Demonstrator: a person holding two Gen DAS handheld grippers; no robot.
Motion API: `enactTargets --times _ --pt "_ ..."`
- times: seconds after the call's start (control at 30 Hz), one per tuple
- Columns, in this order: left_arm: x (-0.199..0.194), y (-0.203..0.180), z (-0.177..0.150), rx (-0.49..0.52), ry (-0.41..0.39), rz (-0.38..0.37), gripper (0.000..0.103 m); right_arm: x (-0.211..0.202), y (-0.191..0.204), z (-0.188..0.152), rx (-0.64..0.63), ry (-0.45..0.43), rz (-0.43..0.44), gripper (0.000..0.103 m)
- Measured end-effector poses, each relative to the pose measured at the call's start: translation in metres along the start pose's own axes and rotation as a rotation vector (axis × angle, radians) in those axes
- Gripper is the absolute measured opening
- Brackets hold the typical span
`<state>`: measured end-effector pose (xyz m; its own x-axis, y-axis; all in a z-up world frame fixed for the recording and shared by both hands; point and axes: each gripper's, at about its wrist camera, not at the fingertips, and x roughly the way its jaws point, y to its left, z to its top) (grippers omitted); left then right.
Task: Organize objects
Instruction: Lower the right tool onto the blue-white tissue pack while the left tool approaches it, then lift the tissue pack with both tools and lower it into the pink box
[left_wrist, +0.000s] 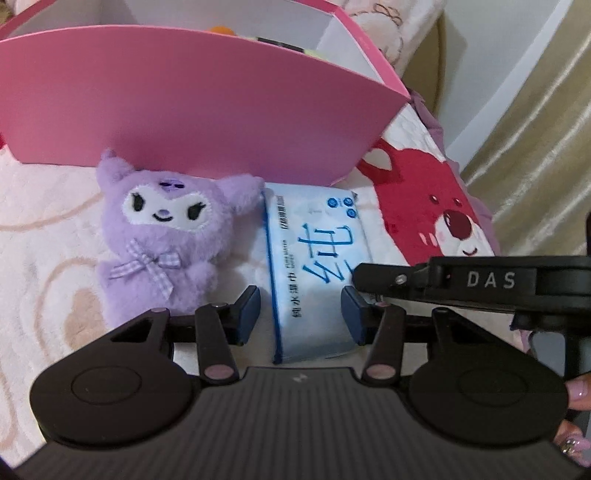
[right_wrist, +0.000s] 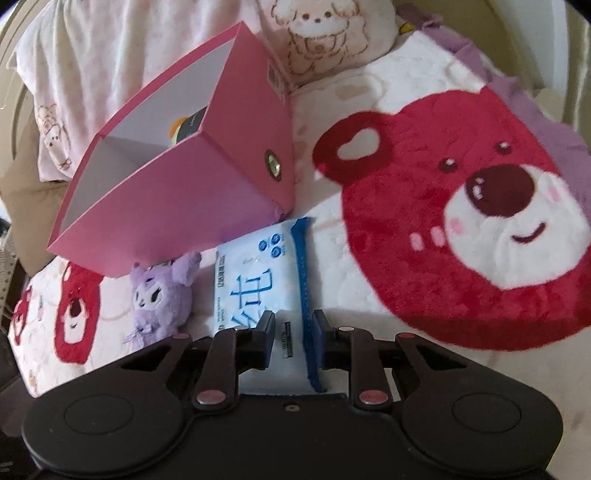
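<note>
wipes pack (left_wrist: 314, 266) lay flat on the blanket (right_wrist: 424, 92), just near of the pink box (left_wrist: 192, 107), plush (left_wrist: 166, 229) touching its left edge. left gripper (left_wrist: 301, 314) clamped across the near end; right gripper (right_wrist: 293, 339) pinched the near right edge, film puckered between the pads. judged soft, slick, sagging if lifted; grip the seams, support both sides.

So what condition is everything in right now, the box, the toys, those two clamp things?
Pink box: open, no lid on, a few items inside.
Wipes pack: lying flat on the blanket, gripped at its near end by both grippers.
Purple plush: lying face up, against the box, untouched.
Left gripper: closed on the wipes pack.
Right gripper: closed on the wipes pack.
Blanket: spread out under everything.
</note>
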<state>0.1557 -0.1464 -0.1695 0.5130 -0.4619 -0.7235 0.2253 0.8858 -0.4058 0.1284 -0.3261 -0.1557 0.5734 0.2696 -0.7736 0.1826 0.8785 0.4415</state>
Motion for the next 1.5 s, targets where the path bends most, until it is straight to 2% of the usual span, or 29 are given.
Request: enactTargets --times 0.07,0.17,0.23,0.3,0.47,0.57,0.63,0.67,0.77,0.93,1.1,1.37,1.5 --pt "-0.001 0.002 -0.001 -0.011 0.018 -0.033 0.04 0.001 0.005 -0.001 -0.04 0.008 -0.01 0.025" --pt "-0.01 0.006 -0.003 -0.039 0.046 -0.078 0.039 -0.004 0.005 -0.003 -0.029 0.036 0.011 0.025" --pt "-0.018 0.013 -0.008 -0.107 0.102 -0.114 0.039 -0.006 0.004 -0.007 -0.011 0.086 0.036 0.025" --pt "-0.024 0.017 -0.016 -0.137 0.129 -0.115 0.039 -0.005 0.002 -0.013 0.012 0.139 0.056 0.025" --pt "-0.022 0.03 -0.02 -0.221 0.102 -0.097 0.039 -0.007 0.012 -0.02 -0.025 0.155 0.041 0.028" --pt "-0.013 0.034 -0.014 -0.197 0.072 -0.067 0.038 -0.005 0.014 -0.022 -0.04 0.156 0.019 0.03" --pt "-0.008 0.038 -0.009 -0.189 0.075 -0.076 0.033 0.0 0.013 -0.022 -0.047 0.16 0.011 0.03" --pt "-0.007 0.039 -0.006 -0.191 0.077 -0.09 0.027 0.001 0.014 -0.022 -0.054 0.16 0.015 0.033" --pt "-0.006 0.039 -0.005 -0.199 0.088 -0.11 0.022 0.0 0.021 -0.023 -0.109 0.156 0.005 0.034" --pt "-0.014 0.043 -0.008 -0.256 0.099 -0.145 0.022 -0.008 0.041 -0.033 -0.233 0.14 -0.021 0.037" --pt "-0.029 0.04 -0.008 -0.255 0.103 -0.168 0.022 -0.021 0.054 -0.043 -0.315 0.124 -0.035 0.039" --pt "-0.075 0.038 -0.001 -0.212 0.066 -0.217 0.022 -0.064 0.069 -0.053 -0.277 0.007 0.027 0.039" --pt "-0.098 0.04 0.003 -0.205 0.053 -0.225 0.022 -0.073 0.079 -0.056 -0.226 -0.012 0.051 0.039"
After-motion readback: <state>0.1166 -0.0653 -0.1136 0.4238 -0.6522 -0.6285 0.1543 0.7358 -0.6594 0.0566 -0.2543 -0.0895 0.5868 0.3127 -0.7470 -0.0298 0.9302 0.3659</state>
